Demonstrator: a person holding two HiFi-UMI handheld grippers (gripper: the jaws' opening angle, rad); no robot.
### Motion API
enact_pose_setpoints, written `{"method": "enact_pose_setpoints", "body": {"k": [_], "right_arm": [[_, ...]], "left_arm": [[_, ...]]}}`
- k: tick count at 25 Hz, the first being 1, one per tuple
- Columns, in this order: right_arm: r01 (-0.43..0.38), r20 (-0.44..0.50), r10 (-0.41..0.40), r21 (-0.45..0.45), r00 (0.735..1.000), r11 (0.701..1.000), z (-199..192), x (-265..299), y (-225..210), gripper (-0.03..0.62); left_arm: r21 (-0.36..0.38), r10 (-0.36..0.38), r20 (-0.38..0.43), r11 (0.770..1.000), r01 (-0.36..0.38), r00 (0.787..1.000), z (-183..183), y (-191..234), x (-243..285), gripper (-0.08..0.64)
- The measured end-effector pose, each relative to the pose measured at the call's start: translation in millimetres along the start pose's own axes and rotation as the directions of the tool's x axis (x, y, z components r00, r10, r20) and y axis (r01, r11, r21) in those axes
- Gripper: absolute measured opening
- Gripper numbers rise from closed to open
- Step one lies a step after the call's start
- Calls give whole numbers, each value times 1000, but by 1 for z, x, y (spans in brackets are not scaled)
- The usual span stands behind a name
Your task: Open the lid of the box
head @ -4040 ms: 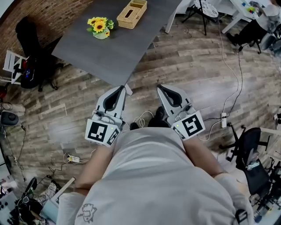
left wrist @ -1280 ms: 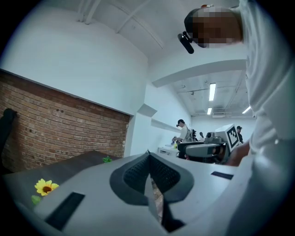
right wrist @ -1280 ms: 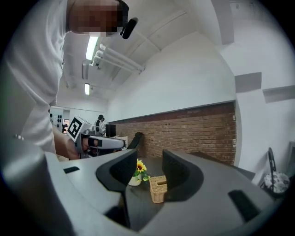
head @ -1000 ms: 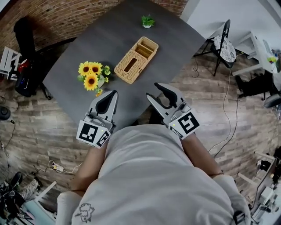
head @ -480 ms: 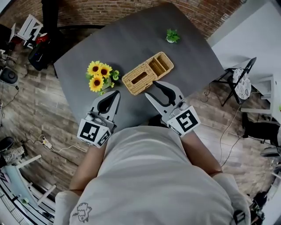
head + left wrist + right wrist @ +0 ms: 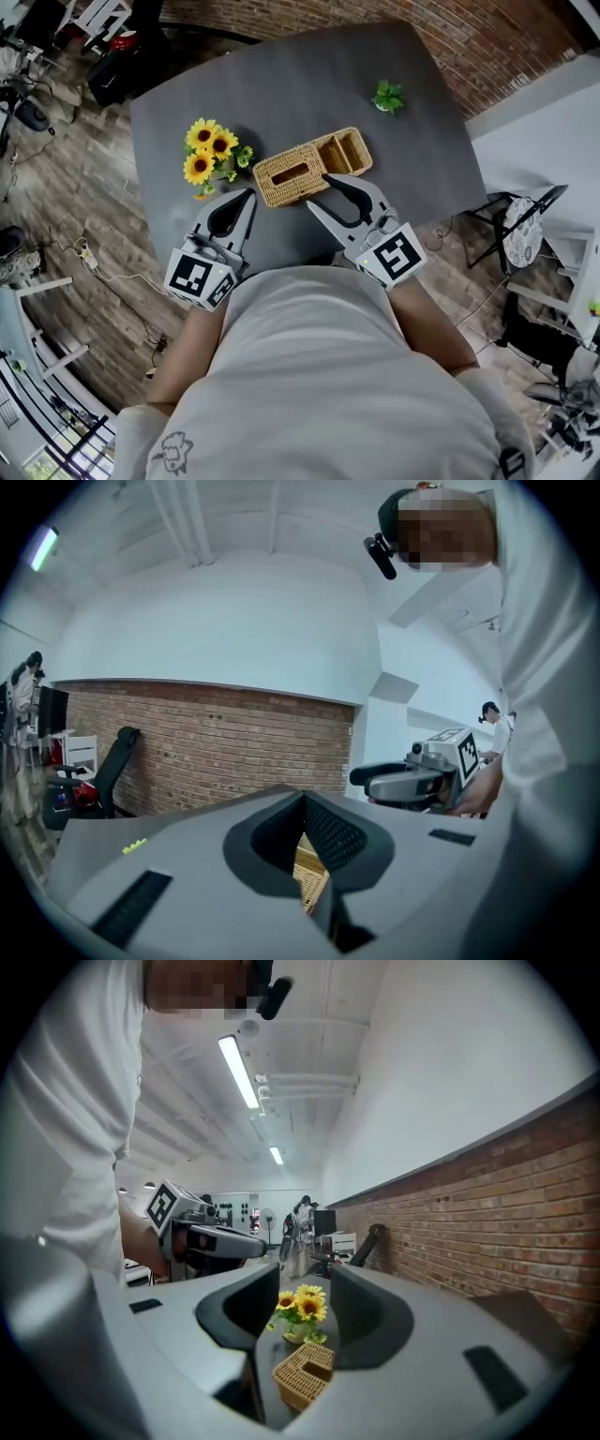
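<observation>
**Both jaws short of the box, lid down**

Wicker box (image 6: 312,167) sits on the grey worktop (image 6: 281,75), long side toward me. Its slotted lid (image 6: 291,175) lies flat over the larger part. The end away from the sunflowers is an open compartment (image 6: 345,152).

My right gripper (image 6: 319,190) is at the box's near side w/ jaws apart and nothing between the pads. In the head view one jaw tip overlaps the box's near edge, approx. at the seam between lid and open compartment; can't tell if it touches. In the right gripper view I see the box low in the gap and the flowers behind it, neither one pinched.

My left gripper (image 6: 247,195) is also on the near side of the box, toward the lidded end and clear of it. Its jaw tips are together, holding nothing. In the left gripper view a bit of wicker shows through the hollow behind the tips.

Sunflowers (image 6: 212,153) stand in a small pot just beside the box's lidded end. A small green plant (image 6: 387,96) stands well beyond the box's open end, near the far worktop corner.
</observation>
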State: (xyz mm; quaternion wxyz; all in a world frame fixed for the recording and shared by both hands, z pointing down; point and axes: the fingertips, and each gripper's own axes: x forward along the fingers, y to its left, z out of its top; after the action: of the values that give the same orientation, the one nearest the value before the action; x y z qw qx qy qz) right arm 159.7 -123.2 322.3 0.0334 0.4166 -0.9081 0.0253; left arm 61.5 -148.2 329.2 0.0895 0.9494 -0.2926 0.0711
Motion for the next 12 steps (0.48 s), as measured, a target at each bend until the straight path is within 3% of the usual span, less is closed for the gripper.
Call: {"method": "enact_pose_setpoints", "body": {"k": [5,12], "right_arm": [[-133,-22,133,-25,991,991,-6,-5,3,173],[-244,-98,239,-44,966,969,-24,-1,4,181]], "left_arm": [[-4,66,-3,998,-66,998,-2,-12,9,11],[-17,118,-14,993,-118,993,-12,-17,4,11]]}}
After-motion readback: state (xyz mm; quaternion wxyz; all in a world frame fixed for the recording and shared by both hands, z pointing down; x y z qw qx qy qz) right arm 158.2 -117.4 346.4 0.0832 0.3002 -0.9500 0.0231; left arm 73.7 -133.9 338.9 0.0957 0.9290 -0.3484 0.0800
